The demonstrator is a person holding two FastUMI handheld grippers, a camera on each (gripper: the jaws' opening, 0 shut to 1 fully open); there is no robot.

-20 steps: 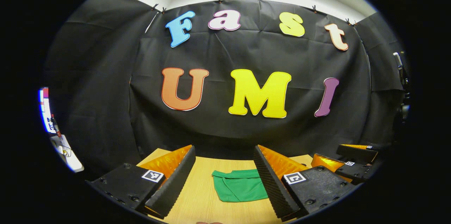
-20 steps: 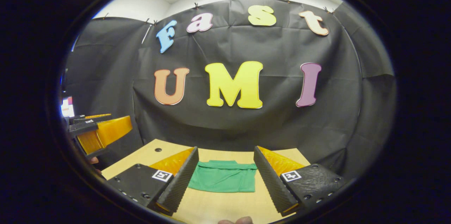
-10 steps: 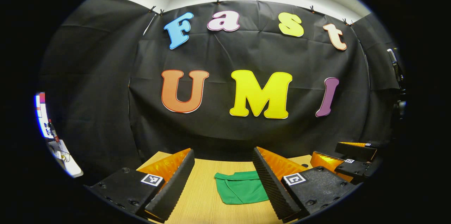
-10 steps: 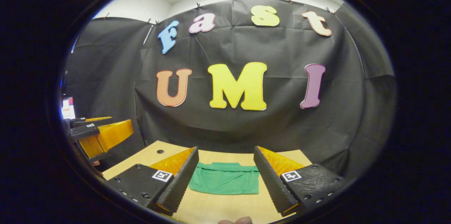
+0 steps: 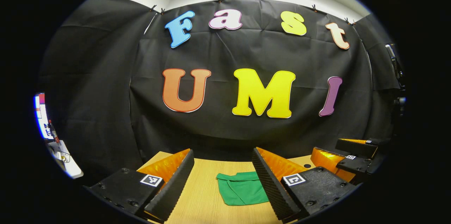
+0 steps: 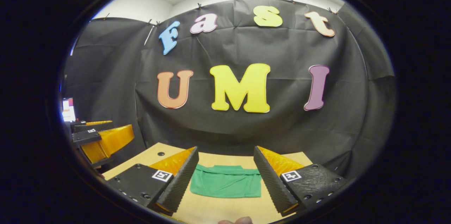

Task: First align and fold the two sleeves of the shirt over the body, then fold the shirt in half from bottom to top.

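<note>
The green shirt [image 6: 225,186] lies on the wooden worktop [image 6: 225,211] as a compact folded rectangle, so the folding looks finished. Left hand-held gripper [image 5: 222,185] and right hand-held gripper [image 6: 225,178] hover above, both spread wide, gripping nothing.

left gripper [image 5: 222,178] agape, right gripper [image 6: 225,173] agape

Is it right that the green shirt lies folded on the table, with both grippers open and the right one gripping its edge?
Not quite. The right gripper grips nothing: in the right gripper view its fingers stand apart above the table, clear of the shirt. The shirt does lie folded, and the left gripper is open too.
</note>
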